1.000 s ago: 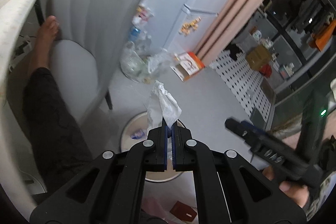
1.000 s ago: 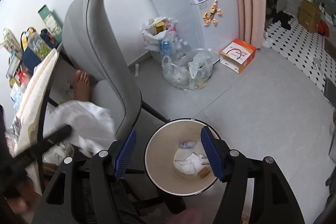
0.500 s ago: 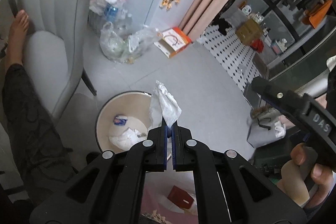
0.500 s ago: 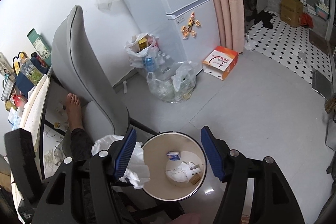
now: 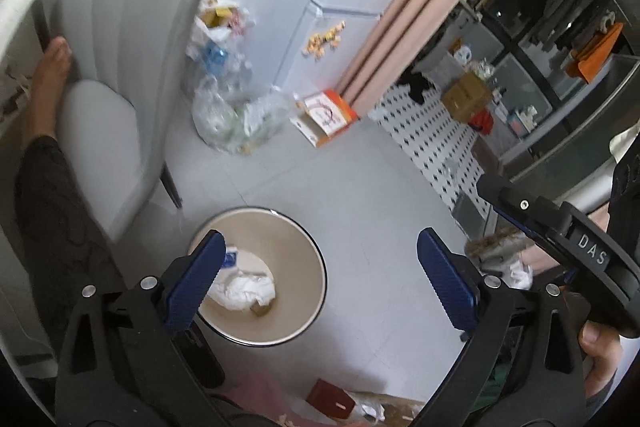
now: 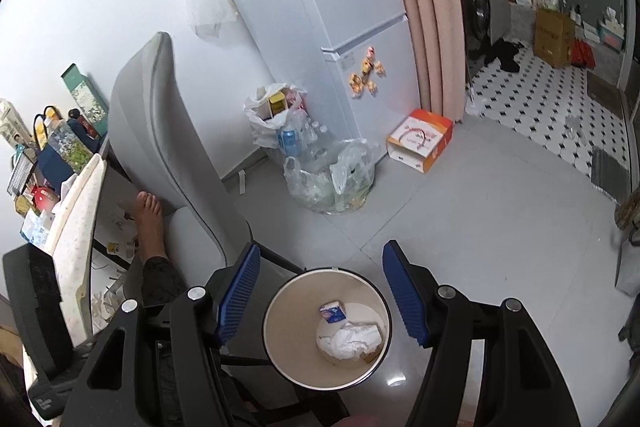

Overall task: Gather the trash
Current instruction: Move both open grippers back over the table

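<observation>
A round beige trash bin [image 5: 304, 247] stands on the grey floor below both grippers; it also shows in the right wrist view [image 6: 288, 311]. Crumpled white tissue [image 5: 244, 289] lies inside it with a small blue-and-white wrapper [image 6: 333, 311]; the tissue also shows in the right wrist view [image 6: 348, 341]. My left gripper [image 5: 320, 283] is open and empty above the bin's right side. My right gripper [image 6: 320, 301] is open and empty, straight above the bin. The right gripper's body [image 5: 560, 231] shows at the right of the left wrist view.
A grey chair [image 6: 168, 147] with a person's bare foot [image 6: 150, 223] on its seat stands left of the bin. Clear plastic bags of bottles [image 6: 328, 175] and an orange-white box [image 6: 420, 141] sit by the white fridge [image 6: 352, 7]. A cluttered table edge [image 6: 76, 227] is at far left.
My left gripper opened and let go of the white tissue, which now lies in the bin. Both grippers shifted slightly above the bin.
</observation>
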`<state>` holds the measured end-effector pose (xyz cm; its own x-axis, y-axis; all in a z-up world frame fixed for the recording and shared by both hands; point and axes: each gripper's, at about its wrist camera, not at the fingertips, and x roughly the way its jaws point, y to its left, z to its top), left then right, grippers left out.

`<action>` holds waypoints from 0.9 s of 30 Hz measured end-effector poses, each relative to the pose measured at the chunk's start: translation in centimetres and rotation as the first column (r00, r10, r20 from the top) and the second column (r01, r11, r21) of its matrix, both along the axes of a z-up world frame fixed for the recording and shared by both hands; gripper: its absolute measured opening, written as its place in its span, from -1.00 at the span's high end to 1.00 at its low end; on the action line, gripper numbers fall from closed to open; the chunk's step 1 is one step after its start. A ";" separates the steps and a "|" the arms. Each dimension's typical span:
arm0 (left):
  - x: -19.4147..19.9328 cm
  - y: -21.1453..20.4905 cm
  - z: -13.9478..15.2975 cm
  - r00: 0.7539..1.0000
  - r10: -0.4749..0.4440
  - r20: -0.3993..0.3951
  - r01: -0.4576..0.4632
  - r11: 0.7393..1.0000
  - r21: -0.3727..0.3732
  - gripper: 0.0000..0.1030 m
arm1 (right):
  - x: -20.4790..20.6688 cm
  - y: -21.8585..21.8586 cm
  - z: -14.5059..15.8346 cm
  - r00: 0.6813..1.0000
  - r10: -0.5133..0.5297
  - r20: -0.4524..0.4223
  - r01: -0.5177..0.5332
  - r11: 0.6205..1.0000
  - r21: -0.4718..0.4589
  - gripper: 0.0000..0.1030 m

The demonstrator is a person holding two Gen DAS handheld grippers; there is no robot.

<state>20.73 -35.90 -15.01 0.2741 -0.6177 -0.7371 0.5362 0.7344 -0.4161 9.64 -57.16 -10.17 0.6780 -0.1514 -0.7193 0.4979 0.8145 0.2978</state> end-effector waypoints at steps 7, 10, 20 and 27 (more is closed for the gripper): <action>0.1 5.2 5.2 0.990 0.110 0.093 -0.102 0.991 -0.084 -0.86 | 0.5 3.5 4.1 0.994 0.043 0.100 -0.036 0.997 -0.066 -0.82; -0.3 8.1 7.3 0.975 0.171 0.142 -0.152 0.979 -0.135 -0.86 | 0.9 5.8 5.5 0.988 0.069 0.138 -0.055 0.993 -0.106 -0.86; -1.7 18.8 11.5 0.892 0.370 0.262 -0.309 0.919 -0.247 -0.88 | 3.4 14.5 7.7 0.965 0.208 0.160 -0.186 0.972 -0.146 -0.86; -2.4 26.0 12.5 0.832 0.482 0.275 -0.410 0.868 -0.281 -0.89 | 4.6 20.3 8.0 0.938 0.309 0.159 -0.281 0.944 -0.175 -0.86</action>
